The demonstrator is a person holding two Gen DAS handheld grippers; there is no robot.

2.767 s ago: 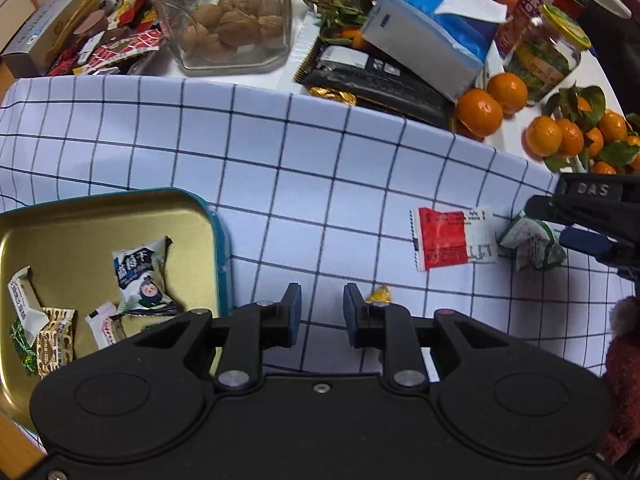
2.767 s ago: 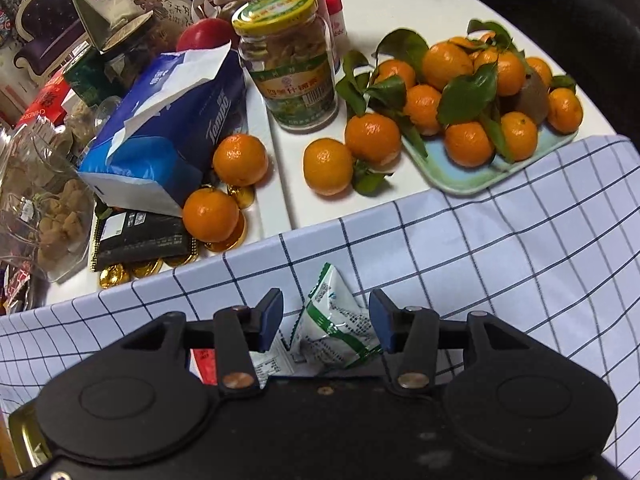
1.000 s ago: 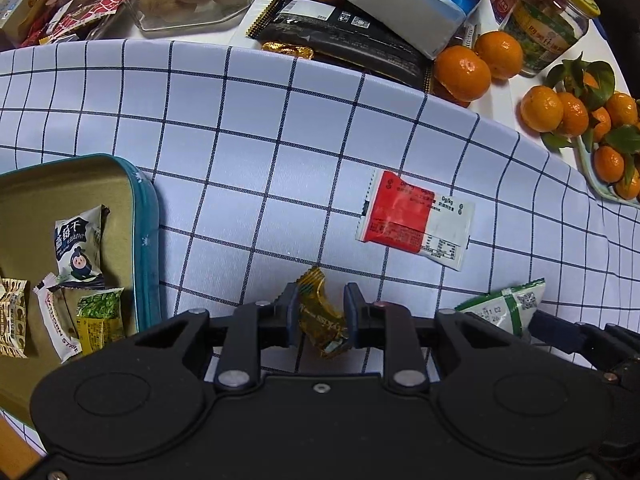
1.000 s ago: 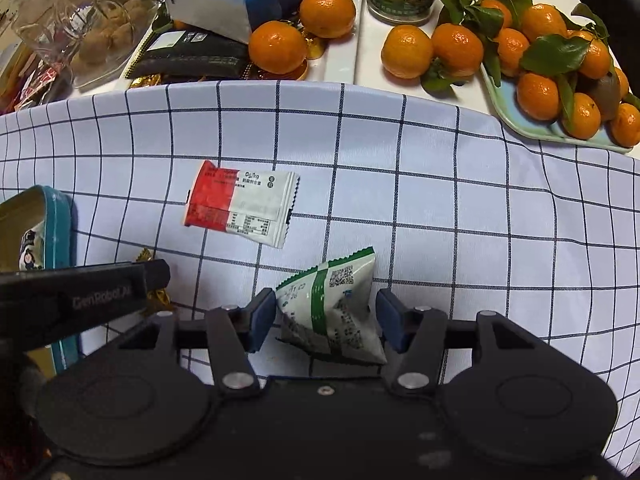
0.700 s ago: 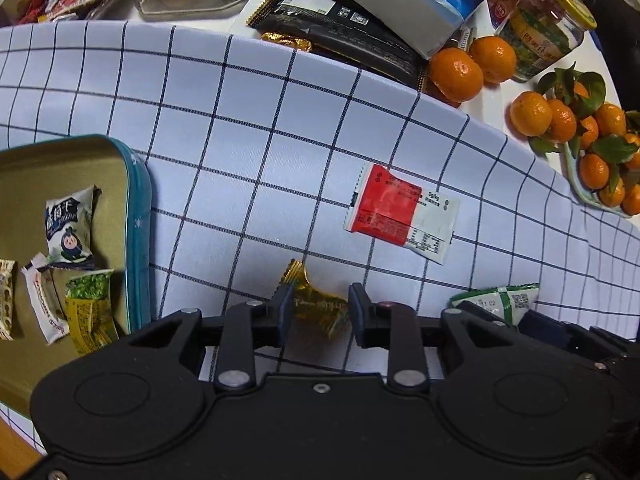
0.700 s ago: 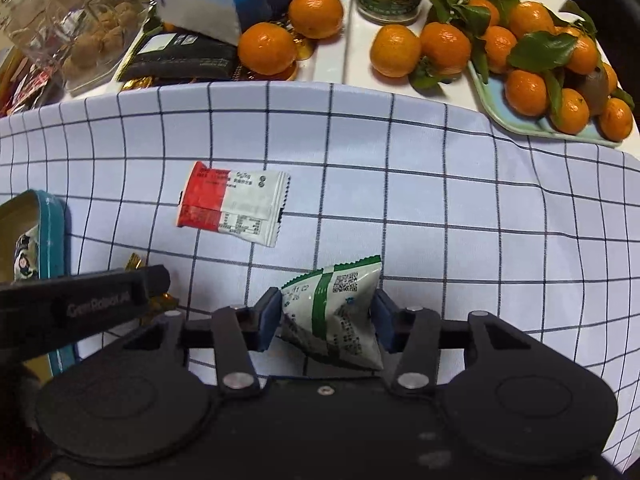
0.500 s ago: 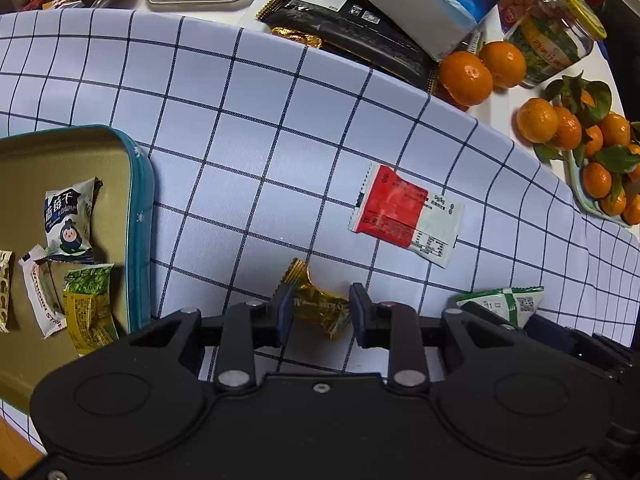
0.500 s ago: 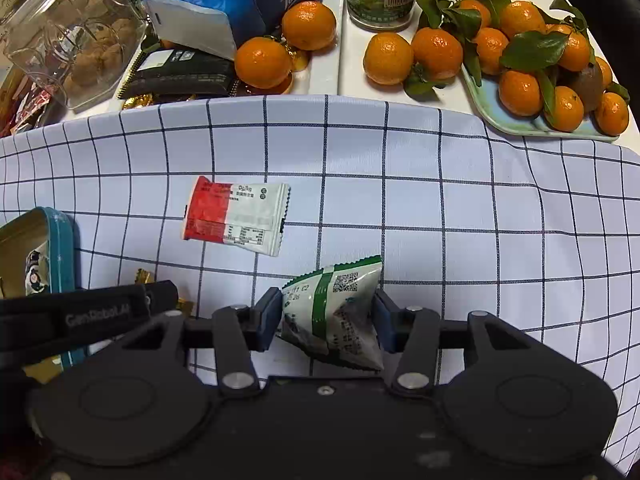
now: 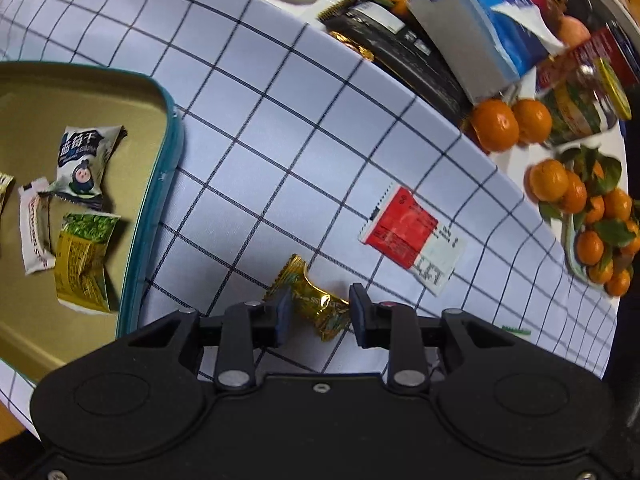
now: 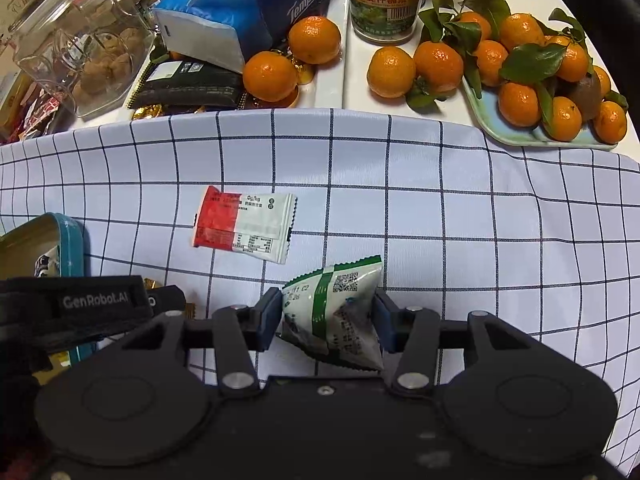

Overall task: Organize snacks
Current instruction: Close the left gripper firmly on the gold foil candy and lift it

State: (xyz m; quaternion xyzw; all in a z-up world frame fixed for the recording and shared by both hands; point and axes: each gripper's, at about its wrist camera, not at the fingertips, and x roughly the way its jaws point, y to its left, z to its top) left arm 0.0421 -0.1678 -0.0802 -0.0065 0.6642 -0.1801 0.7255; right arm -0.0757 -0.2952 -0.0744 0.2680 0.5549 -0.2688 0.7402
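Left claw (image 9: 319, 312): sits at the bottom centre of the left wrist view, pointing steeply down; its two blue-padded fingers are about half apart and hold a gold candy (image 9: 316, 300) crosswise between them, the crinkled ends poking out past the pads.
Right claw (image 10: 326, 316): bottom centre of the right wrist view; fingers partly closed on a green-and-white packet (image 10: 336, 312), both pads pressed against its puffy sides.
Tin tray (image 9: 160, 184): gold inside with a teal rim, at the left of the left wrist view; four wrapped snacks already lie in it.
Red-and-white packet (image 10: 244, 222): lies flat on the checked cloth (image 10: 440, 220), middle left of the right wrist view, well apart from both claws.
Background: oranges (image 10: 272, 76), a tissue pack (image 10: 248, 8) and a glass jar (image 10: 80, 48) crowd the top of the right wrist view, off the cloth.
Risk, candy: the foil looks slick and is gripped across its middle only, so it may twist or slide out on the way to the tray.
Risk, packet: air-filled and squeezed at the sides, it could pop free or sag.
Risk, claws: the left claw's body shows at the lower left of the right wrist view, so the two may bump if both head for the tray together.
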